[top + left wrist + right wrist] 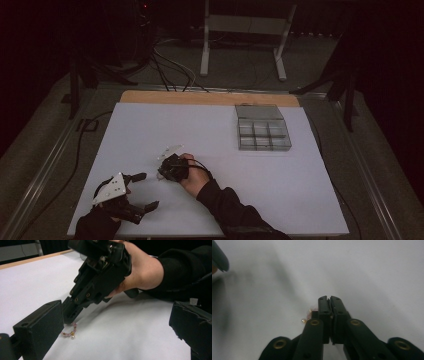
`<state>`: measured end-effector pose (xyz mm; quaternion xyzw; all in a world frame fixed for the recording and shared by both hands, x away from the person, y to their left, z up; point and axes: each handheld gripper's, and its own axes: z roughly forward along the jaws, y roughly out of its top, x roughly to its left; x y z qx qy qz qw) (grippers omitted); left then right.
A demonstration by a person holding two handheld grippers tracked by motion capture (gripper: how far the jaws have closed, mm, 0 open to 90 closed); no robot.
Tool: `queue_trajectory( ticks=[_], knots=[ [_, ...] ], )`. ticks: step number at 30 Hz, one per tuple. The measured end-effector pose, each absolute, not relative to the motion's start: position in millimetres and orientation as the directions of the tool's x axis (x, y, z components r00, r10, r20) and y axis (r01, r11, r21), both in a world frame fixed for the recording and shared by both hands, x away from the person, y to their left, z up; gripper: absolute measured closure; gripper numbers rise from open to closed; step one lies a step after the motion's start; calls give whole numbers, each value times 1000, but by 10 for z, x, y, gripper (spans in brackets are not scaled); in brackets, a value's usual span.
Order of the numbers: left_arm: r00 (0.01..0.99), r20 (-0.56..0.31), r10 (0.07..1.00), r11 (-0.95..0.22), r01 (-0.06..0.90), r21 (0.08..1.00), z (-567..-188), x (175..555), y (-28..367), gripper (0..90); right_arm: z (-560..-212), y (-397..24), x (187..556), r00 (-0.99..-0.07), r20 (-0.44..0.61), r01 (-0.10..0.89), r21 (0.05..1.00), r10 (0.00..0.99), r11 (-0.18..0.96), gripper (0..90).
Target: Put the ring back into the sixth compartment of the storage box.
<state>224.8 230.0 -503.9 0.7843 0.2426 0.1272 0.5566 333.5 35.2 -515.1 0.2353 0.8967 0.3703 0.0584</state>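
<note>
Your right gripper (72, 312) is pinched shut on a small bead bracelet (70, 332) at the table's (280, 190) near left. It's light, limp and slippery; hold its string. Your left gripper (146, 190) waits open.

Clear compartment box (263, 128), seemingly empty, on white table (280, 185).

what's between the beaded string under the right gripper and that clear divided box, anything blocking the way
Nothing visible. The right gripper, jaws closed, is down on the beaded string. Between there and the clear divided box at the far right lies bare white table. The left gripper, open, sits on the near side.
</note>
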Motion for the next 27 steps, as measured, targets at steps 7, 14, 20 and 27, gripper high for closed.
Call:
queue_trajectory(
  ticks=[7,14,20,27],
  knots=[
    [849,-73,523,-261,241,935,-5041,2252,2298,5,-5101,296,3333,-878,81,389,697,472,603,880],
    [848,-73,525,-265,245,933,-5048,2255,2295,5,-5065,271,3315,-874,86,393,702,478,593,880],
    [848,-72,525,-265,244,933,-5048,2254,2296,5,-4975,236,3302,-880,77,375,719,469,585,880],
    [849,-69,524,-268,241,933,-5047,2256,2294,5,-4872,189,3281,-880,89,375,732,466,569,880]
  ],
)
